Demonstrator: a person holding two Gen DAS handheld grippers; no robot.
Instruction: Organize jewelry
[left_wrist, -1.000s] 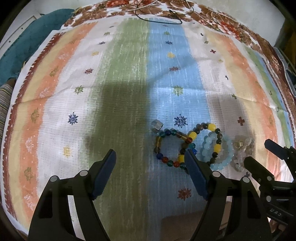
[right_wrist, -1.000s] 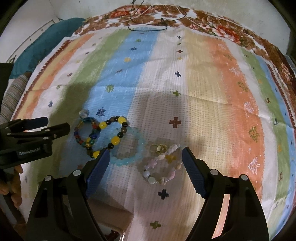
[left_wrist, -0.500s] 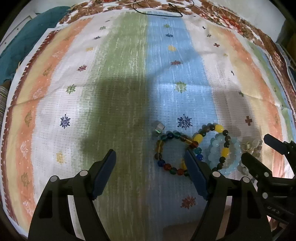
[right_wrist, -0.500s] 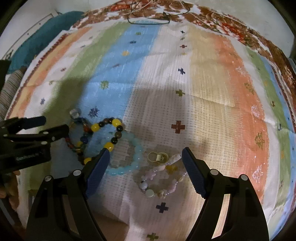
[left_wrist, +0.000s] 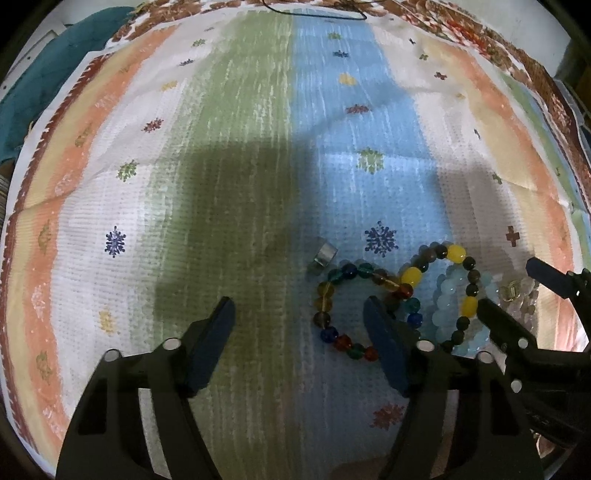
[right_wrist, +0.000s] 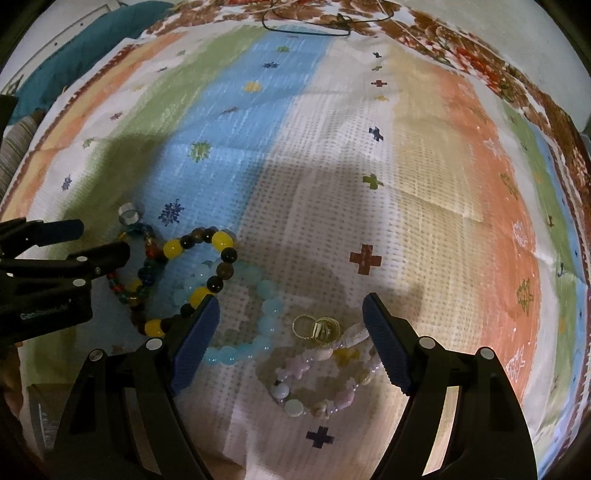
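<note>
Both sets of jaws stand apart with nothing gripped, and both have just been closing somewhat. Jaws of the left gripper (left_wrist: 299, 314) are parted over bare striped cloth (left_wrist: 240, 147), with only its right finger overlapping the edge of the nearest bracelet; no pad presses on anything. Just right of that gap, a small silver ring (left_wrist: 325, 254) lies touching the multicoloured glass-bead bracelet (left_wrist: 328, 295). Next comes the dark-and-yellow bead bracelet (right_wrist: 195, 258), which overlaps both the multicoloured one and the pale blue bead bracelet (right_wrist: 266, 306). Further right, two thin gold rings (right_wrist: 317, 326) rest just beside the pastel charm bracelet (right_wrist: 317, 384). Jaws of the right gripper (right_wrist: 291, 314) straddle the gold rings and the upper part of the pastel bracelet, the pads clear of both, though its left finger lies over the pale blue loop. Judged from this layout, sorting has hardly begun: all pieces sit in one tangled cluster on the cloth, three bracelets interlocked, and no box, tray or separate arrangement is in view. Everything remains to be separated; each gripper appears placed for a first pick.
</note>
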